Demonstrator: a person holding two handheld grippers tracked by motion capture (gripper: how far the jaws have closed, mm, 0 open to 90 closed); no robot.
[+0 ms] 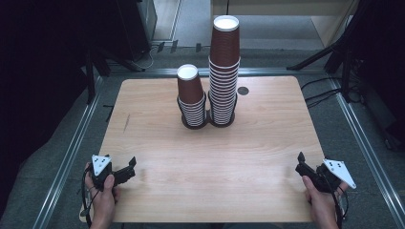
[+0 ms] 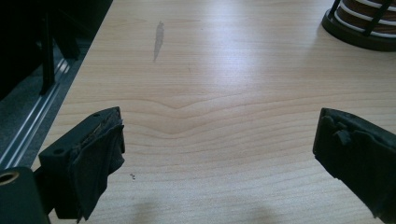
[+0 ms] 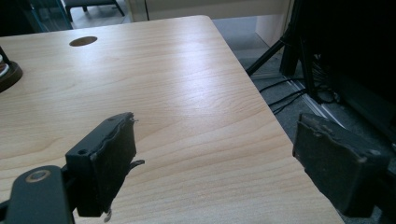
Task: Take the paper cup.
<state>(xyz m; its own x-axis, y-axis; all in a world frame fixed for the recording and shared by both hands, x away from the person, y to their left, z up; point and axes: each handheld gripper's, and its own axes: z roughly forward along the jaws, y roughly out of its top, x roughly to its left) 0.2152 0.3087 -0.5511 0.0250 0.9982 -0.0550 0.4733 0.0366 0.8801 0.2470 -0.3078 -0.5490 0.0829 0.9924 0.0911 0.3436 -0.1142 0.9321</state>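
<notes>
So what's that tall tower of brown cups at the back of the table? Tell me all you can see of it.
The tall stack of cups is many brown paper-looking cups nested one in another, mouths up, white rims showing as rings and a white inside at the top. It stands upright in a black wire holder on the wooden table, far from both hands. A shorter stack stands close at its left in a like holder.
</notes>
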